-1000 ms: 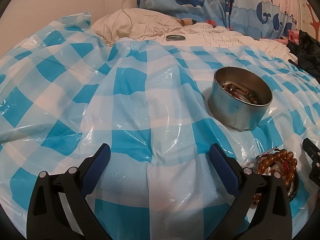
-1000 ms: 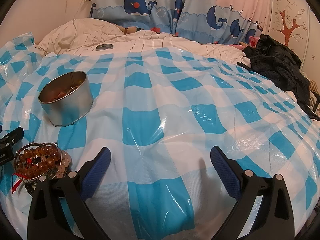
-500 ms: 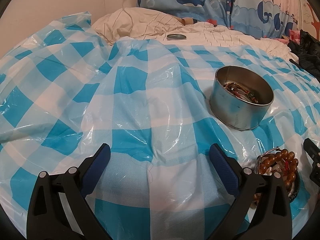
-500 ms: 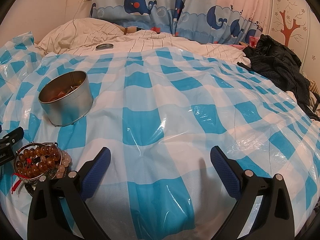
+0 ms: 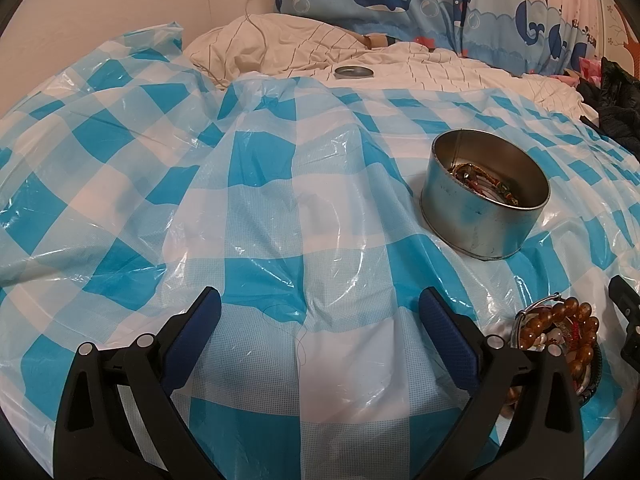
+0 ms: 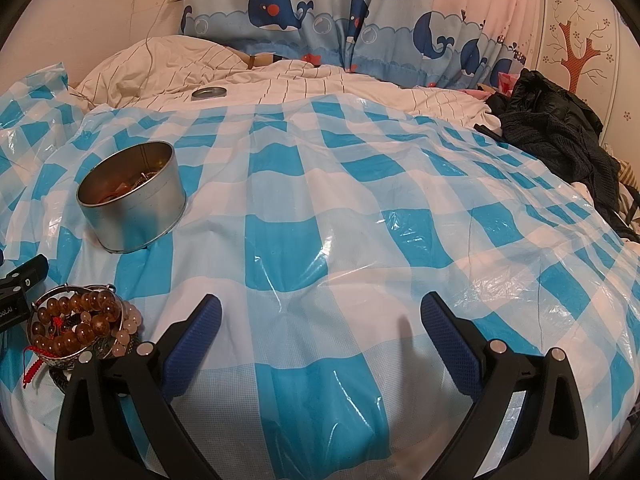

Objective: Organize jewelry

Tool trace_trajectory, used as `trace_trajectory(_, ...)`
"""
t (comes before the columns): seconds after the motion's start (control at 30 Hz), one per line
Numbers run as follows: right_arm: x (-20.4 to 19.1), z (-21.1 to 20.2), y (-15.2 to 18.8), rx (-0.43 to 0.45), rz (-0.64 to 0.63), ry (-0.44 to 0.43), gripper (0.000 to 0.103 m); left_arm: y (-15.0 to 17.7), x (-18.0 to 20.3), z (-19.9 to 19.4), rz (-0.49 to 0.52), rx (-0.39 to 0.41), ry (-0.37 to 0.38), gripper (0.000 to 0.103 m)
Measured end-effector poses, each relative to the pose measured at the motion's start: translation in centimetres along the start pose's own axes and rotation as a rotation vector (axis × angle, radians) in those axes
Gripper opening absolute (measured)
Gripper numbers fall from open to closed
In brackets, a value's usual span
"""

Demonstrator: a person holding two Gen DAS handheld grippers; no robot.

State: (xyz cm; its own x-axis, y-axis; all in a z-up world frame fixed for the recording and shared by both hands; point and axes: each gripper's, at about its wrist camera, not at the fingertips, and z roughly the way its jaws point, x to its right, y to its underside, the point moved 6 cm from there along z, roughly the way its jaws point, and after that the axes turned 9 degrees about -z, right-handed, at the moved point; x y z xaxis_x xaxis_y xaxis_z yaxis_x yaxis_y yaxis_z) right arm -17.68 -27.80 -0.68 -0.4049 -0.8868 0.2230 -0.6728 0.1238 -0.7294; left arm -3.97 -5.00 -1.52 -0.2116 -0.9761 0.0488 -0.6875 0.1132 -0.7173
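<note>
In the left wrist view, the left gripper (image 5: 320,312) hangs spread wide over the checked plastic sheet (image 5: 260,208), pinching nothing. A round tin (image 5: 486,220) holding some jewelry stands ahead to the right. A pile of brown bead bracelets (image 5: 560,328) lies just beside the right finger.

In the right wrist view, the right gripper (image 6: 320,320) is likewise spread and bare. The tin (image 6: 134,212) stands ahead left; the bracelets (image 6: 80,324) lie beside the left finger. A lid (image 6: 209,92) rests on the far bedding.
</note>
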Motion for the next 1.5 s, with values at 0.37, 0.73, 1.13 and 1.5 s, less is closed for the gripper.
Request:
trace_trajectory(0.37, 0.2, 0.4, 0.4, -0.026, -0.002, -0.128, 0.095, -0.6, -2.0, -1.0, -0.115, -0.018, 0.073, 0.095)
trace_trajectory(0.73, -2.2, -3.0, -0.3, 0.053, -0.079, -0.312, 0.096, -2.4, -3.3, -3.0, -0.114, -0.041, 0.148, 0.095)
trace_trajectory(1.13, -6.2, -3.6, -2.1, 0.087, -0.149, -0.492, 0.065, -3.1, -1.7, -3.2, -0.095, -0.069, 0.170, 0.095)
trace_trajectory(1.5, -8.1, -1.7, -1.7, -0.011, -0.146, -0.597, 0.032, -3.5, -0.7, -2.5, -0.124, -0.078, 0.183, 0.095)
